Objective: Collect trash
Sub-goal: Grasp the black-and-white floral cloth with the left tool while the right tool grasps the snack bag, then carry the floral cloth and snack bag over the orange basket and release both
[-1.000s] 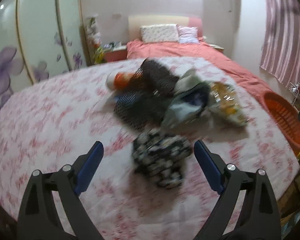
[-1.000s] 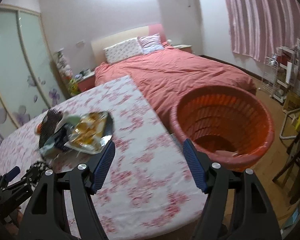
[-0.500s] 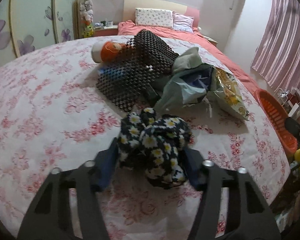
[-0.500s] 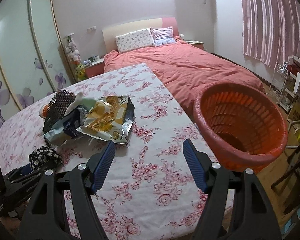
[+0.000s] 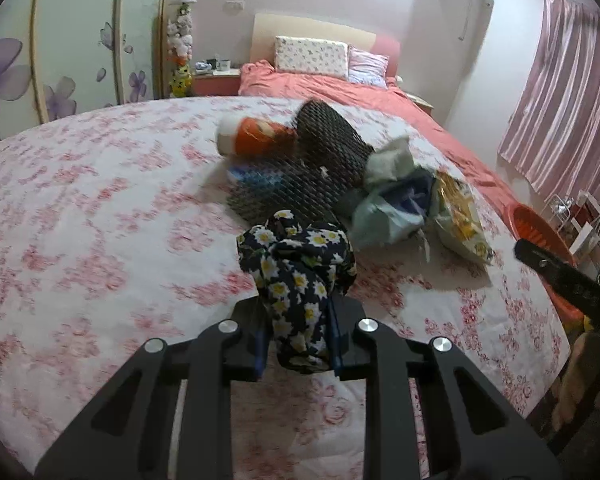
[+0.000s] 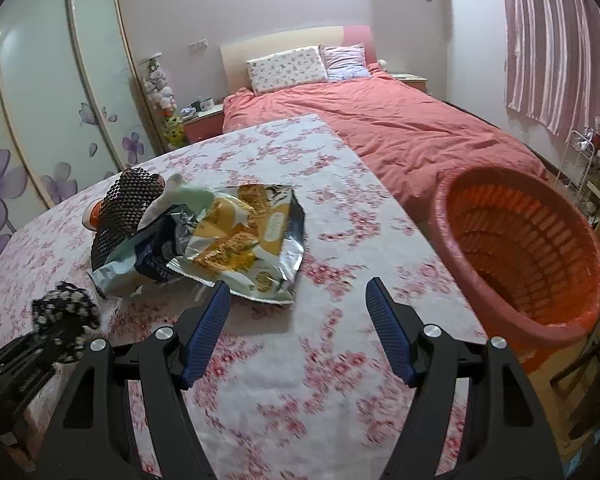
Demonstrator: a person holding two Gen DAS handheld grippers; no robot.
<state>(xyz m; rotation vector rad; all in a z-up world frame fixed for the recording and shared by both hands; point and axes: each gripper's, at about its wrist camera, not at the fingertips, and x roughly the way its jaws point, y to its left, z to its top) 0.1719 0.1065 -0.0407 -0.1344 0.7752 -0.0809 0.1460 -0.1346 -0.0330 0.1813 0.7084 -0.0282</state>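
My left gripper (image 5: 298, 330) is shut on a dark daisy-print cloth wad (image 5: 296, 268), held just above the floral tablecloth (image 5: 100, 240). The wad (image 6: 64, 312) and left gripper also show at the lower left of the right wrist view. My right gripper (image 6: 298, 300) is open and empty, just short of a yellow foil snack bag (image 6: 248, 240). A pile behind holds a black mesh mat (image 5: 308, 172), an orange-and-white container (image 5: 252, 138) and a pale green bag (image 5: 388, 208). An orange basket (image 6: 520, 252) stands beside the table's right edge.
A bed with a red cover (image 6: 400, 128) lies behind the table. Sliding wardrobe doors with purple flowers (image 6: 40, 120) stand on the left. A wire rack (image 6: 580, 160) and pink curtains (image 6: 560, 40) are at the right.
My left gripper closed on the daisy-print wad and lifted it slightly. My right gripper swung left from the basket toward the snack bag, still open.
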